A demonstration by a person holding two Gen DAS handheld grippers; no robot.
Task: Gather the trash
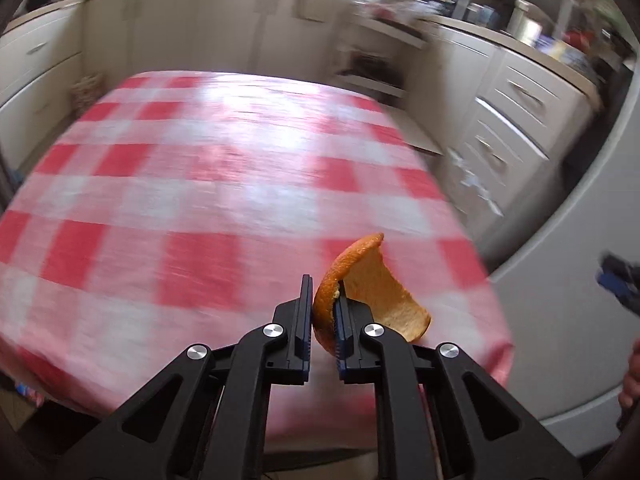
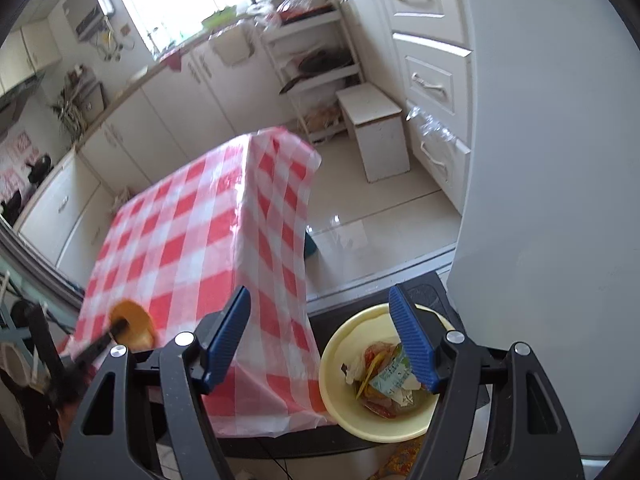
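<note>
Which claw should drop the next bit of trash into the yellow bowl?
Probably the left claw: it is already shut on the orange peel. The right claw is open and empty above the yellow bowl, which already holds wrappers.

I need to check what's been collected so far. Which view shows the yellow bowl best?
The right wrist view: the yellow bowl sits below the table edge, holding wrappers. The left wrist view doesn't show it.
</note>
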